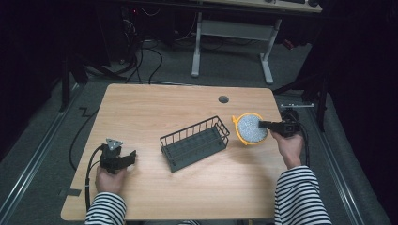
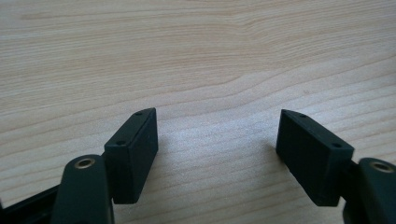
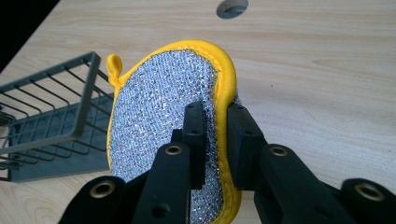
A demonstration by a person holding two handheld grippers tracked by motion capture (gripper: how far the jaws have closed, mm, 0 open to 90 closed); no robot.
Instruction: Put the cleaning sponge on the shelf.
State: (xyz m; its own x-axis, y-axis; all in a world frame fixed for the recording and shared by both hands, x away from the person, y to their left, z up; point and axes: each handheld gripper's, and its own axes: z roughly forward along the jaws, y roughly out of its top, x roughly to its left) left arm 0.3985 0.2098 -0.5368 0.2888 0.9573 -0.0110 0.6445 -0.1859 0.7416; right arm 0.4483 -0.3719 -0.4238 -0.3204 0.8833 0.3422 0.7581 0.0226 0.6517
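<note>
The right tool (image 3: 215,135) is clamped on the edge of a round silver scouring pad (image 3: 163,116) with a yellow rim, holding it up off the bench (image 1: 155,103); the grey wire basket (image 1: 195,143) sits just beside it; the left tool (image 2: 217,140) rests well apart, jaws wide, nothing between them.

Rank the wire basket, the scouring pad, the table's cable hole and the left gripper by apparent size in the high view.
1. Wire basket, clearly the largest.
2. Scouring pad, held off the table in the right gripper, so nearer the camera, and the left gripper look about alike; no ranking.
3. Cable hole, smallest.
</note>
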